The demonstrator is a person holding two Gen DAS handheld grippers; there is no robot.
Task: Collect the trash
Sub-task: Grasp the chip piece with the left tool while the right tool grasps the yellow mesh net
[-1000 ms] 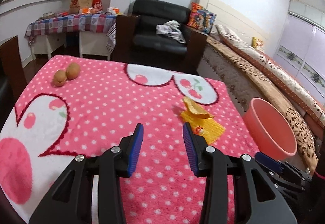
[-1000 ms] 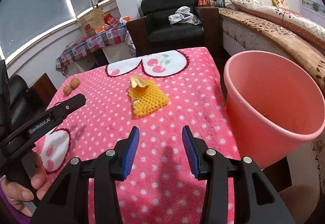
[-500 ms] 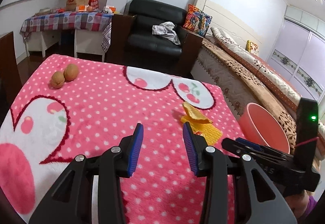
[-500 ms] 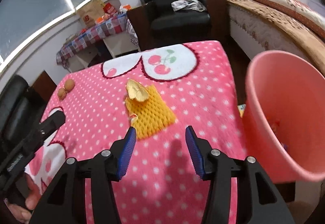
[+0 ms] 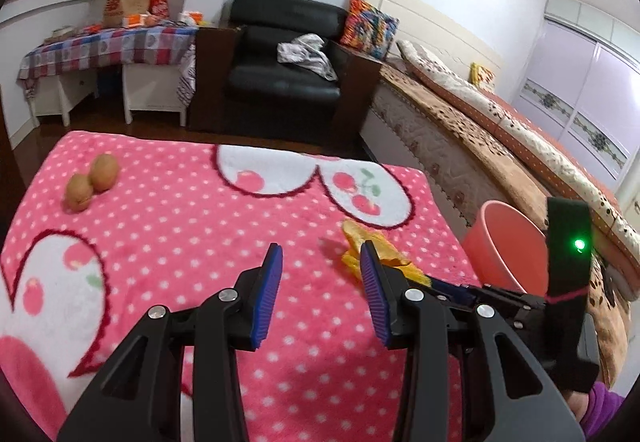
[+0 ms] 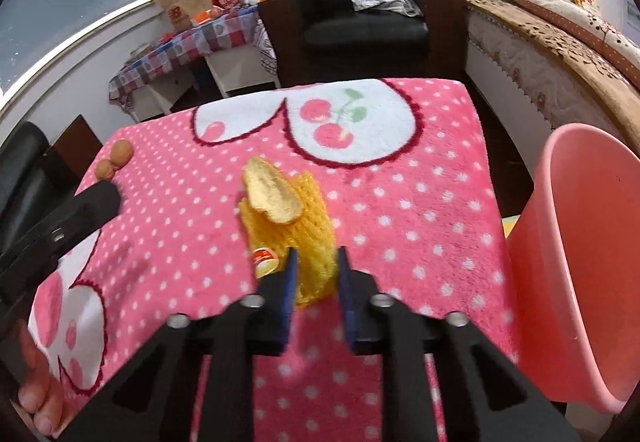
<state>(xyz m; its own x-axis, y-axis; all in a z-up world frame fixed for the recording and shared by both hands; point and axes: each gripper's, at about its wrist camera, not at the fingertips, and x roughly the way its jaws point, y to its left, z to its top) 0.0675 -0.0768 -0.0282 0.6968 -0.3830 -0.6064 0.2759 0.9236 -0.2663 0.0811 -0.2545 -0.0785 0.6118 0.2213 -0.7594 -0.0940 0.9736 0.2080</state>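
A yellow foam fruit net [image 6: 298, 226] lies on the pink polka-dot table cover [image 6: 400, 201], with a pale peel [image 6: 270, 195] on top and a small orange sticker [image 6: 265, 260] beside it. My right gripper [image 6: 317, 262] has its jaws closed in around the net's near edge, gripping it. The net also shows in the left wrist view [image 5: 390, 256], partly behind the right finger. My left gripper [image 5: 320, 270] is open and empty above the cover. A pink bin [image 6: 580, 262] stands off the table's right edge; it also shows in the left wrist view [image 5: 508, 242].
Two brown round fruits [image 5: 92, 179] lie at the cover's far left. A black armchair [image 5: 284, 69] with cloth, a checked side table [image 5: 104, 49] and a long bed [image 5: 500, 129] lie beyond the table.
My right gripper moved forward to the yellow net and narrowed its jaws onto its near edge. The left gripper stayed open and shifted slightly.
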